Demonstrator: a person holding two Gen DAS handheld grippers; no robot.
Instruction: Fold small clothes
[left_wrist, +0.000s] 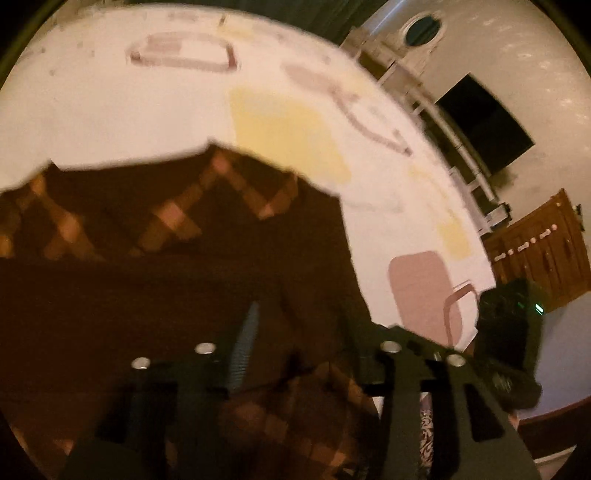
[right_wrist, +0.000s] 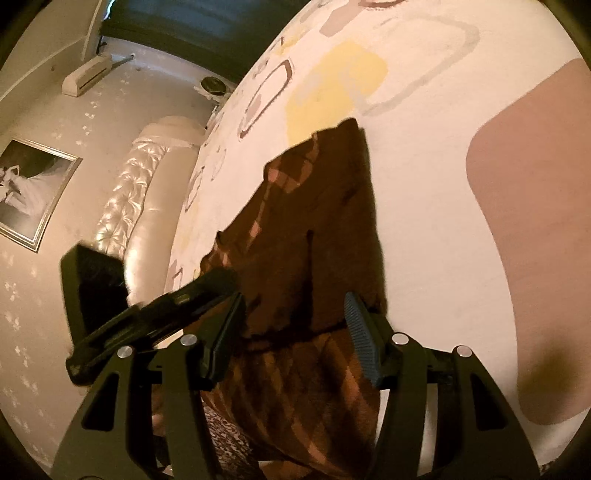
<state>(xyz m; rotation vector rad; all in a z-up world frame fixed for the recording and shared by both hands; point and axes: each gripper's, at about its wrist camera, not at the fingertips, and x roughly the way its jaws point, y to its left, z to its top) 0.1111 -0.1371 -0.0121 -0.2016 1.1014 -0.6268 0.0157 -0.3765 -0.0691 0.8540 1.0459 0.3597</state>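
A brown checked garment (right_wrist: 306, 236) lies on the bed (right_wrist: 424, 184), spread over a white cover printed with yellow, pink and grey shapes. It looks partly folded, one layer lapped over another, with a seam line crossing it near the grippers.

Right gripper (right_wrist: 295, 332): fingers apart, standing over the near part of the garment. Cloth shows between them, but the pads do not press on it. Nothing is held.

Left gripper (left_wrist: 310, 350): fingers apart, low over the same garment. The picture is blurred and dark here; one ribbed pad (left_wrist: 243, 347) shows plainly, the other finger only as a dark shape. Cloth lies under and between them, with no grip seen. In the right wrist view this gripper reaches in from the left, its tip at the garment's edge.

Surroundings: a padded headboard (right_wrist: 125, 206) and a framed picture (right_wrist: 33, 188) on the wall beyond the bed; a wooden cabinet (left_wrist: 539, 251) in the left wrist view.
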